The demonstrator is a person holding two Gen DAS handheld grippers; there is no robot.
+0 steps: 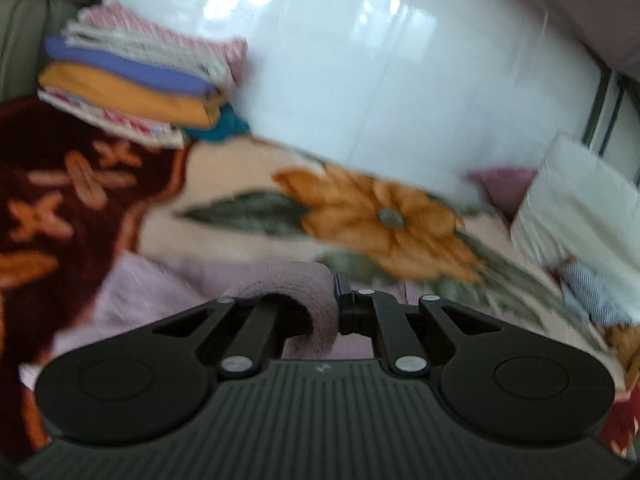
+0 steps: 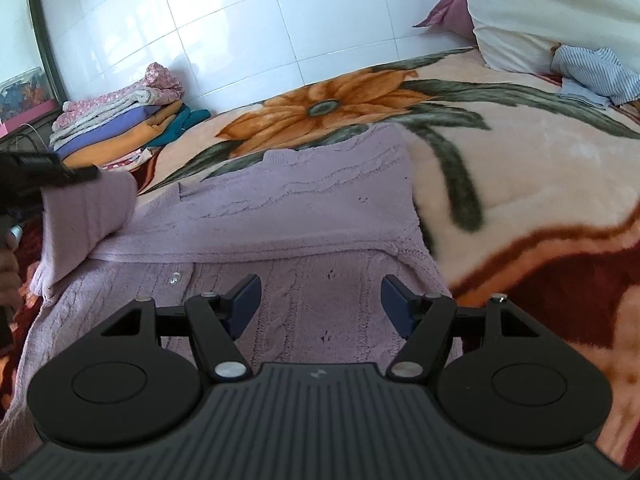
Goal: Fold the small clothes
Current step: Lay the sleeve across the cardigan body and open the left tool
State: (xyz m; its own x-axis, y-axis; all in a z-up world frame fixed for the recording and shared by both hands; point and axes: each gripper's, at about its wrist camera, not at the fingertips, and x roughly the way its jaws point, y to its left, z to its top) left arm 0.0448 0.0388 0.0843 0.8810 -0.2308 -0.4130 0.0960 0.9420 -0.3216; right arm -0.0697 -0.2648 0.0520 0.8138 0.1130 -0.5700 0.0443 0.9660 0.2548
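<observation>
A lilac knitted cardigan (image 2: 304, 216) is spread on the flowered blanket (image 2: 520, 168), directly under and ahead of the right gripper (image 2: 320, 300), whose jaws are held wide apart with nothing between them. The sleeve (image 1: 296, 280) is pinched in the closed jaws of the left gripper (image 1: 320, 304) and is lifted over the body, so the sleeve fold is judged to be in hand. Next, the sleeve should be laid flat across the chest and released. Far ahead of the jaws, to their left, a stack of folded clothes (image 2: 128, 120) is seen by the tiled wall (image 2: 200, 32); a pillow (image 2: 552, 16) and a striped garment (image 2: 596, 72) lie to the right. Nothing is seen in the way.
</observation>
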